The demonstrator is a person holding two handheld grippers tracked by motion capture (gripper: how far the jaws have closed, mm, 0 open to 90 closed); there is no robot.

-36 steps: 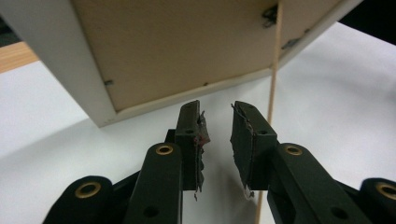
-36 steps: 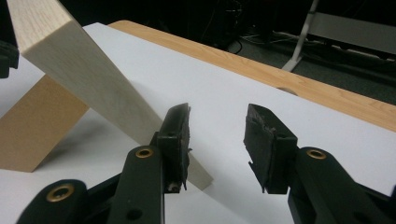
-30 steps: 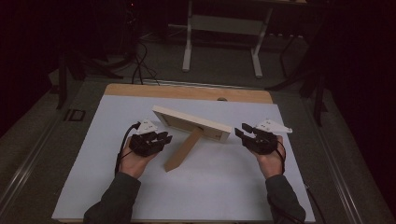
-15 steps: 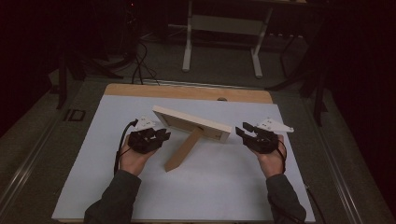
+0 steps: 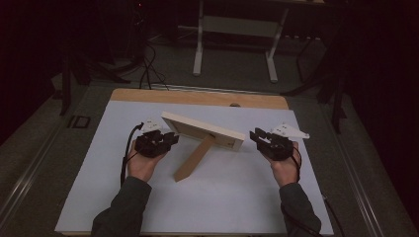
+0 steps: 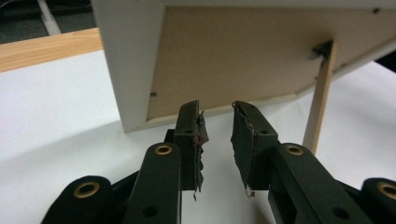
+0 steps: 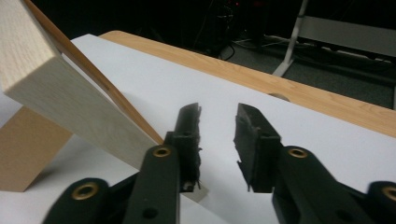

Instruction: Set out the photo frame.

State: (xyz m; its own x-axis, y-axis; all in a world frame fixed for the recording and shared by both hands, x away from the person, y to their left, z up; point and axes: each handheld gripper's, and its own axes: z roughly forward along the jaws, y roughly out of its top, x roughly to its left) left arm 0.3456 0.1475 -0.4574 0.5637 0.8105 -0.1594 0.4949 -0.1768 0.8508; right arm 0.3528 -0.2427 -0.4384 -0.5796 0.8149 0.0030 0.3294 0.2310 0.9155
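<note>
Picture frame [image 5: 202,131] is seen standing on the white table sheet [image 5: 217,197], propped on its rear easel leg [image 5: 193,159], back side turned toward the person. It sits about mid-table, between the two grippers.

Left gripper [image 5: 168,140] is held just beside the frame's left end; in the left gripper view its jaws stand narrowly parted with nothing between them, the frame's lower edge [image 6: 219,112] lying just beyond the tips. No contact can be confirmed.

Right gripper [image 5: 259,137] is held near the frame's right end. Its jaws have just been closing, yet a gap is seen between them and nothing is pinched; the pale wooden end of the frame [image 7: 70,98] lies off to one side of the jaws, not between.

Progress, as judged: the frame is already stood up on its leg. Both grippers are empty, so either a fresh grasp is pending or the placing is finished; which cannot be told.

No brand, label or legible writing is noted on frame, backing or table.
</note>
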